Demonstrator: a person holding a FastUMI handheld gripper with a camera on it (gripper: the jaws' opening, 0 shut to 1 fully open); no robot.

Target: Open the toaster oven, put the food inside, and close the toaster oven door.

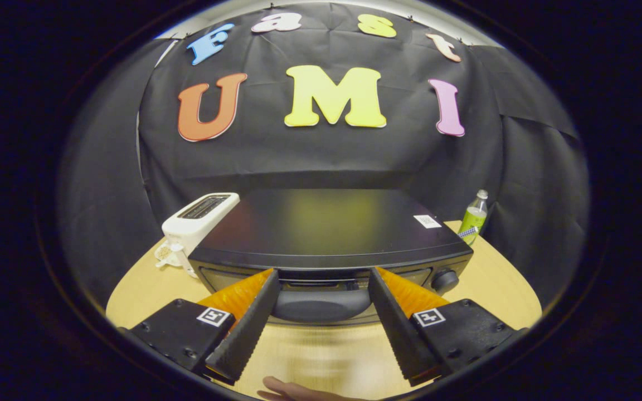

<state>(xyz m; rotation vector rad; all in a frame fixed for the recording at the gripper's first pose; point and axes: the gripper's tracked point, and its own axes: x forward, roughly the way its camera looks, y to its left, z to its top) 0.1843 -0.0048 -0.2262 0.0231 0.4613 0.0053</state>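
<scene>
L→R on the wooden table (pixel 499 284): white pop-up toaster (pixel 197 220) at the back left, touching or just beside the black toaster oven (pixel 326 234), then a green-labelled bottle (pixel 473 218) behind the oven's right corner. Oven sits centre, door handle (pixel 321 303) between the fingertips, white sticker (pixel 427 221) on its top too small to read, knob (pixel 444 280) front right. Gripper (pixel 324 278) fingers spread wide, gripping nothing; a hand (pixel 293 390) shows beneath them.

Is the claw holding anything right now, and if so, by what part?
Nothing is held. The claw is open, its fingers straddling the toaster oven's door handle without pressing on it.
</scene>
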